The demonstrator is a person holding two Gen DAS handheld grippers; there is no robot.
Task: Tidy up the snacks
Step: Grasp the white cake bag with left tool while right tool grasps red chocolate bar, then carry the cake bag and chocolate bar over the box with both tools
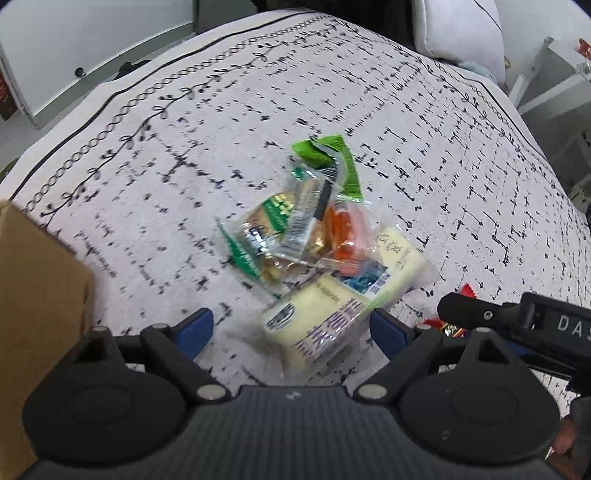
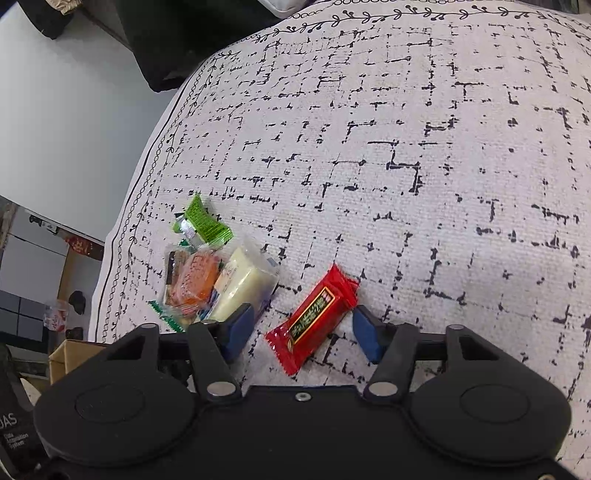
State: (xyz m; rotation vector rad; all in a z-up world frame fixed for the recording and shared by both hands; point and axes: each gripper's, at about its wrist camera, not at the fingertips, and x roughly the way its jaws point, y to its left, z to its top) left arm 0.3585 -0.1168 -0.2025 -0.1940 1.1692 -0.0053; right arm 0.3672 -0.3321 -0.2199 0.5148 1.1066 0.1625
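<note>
We see the snacks lying on a bed cover [image 2: 406,147], white with a broken black grid and a vine border. A red bar [image 2: 314,319] lies alone, slanted, just right of the snack pile [image 2: 214,273]. In that pile a pale yellow pack [image 1: 325,325] lies nearest us in the left wrist view, with an orange snack [image 1: 345,230] in clear wrap above it, a green-trimmed clear pack [image 1: 258,236] to the pile's left side, and a green wrapper [image 1: 332,162] at its far end.

Our right gripper [image 2: 303,332] sits around the red bar: one blue pad stands just beside the bar's upper end, the other well apart from its lower end, so the jaws are at middling width and nothing is gripped. That left pad lies close against the edge of the pile.

Our left gripper [image 1: 291,328] is spread wide, its blue pads on either side of the yellow pack's near end; whether the right pad touches the pack we cannot tell.

A cardboard box [image 1: 33,314] stands left of the pile. Beyond the bed are a white cabinet [image 1: 92,48] and a pillow [image 1: 461,33].
</note>
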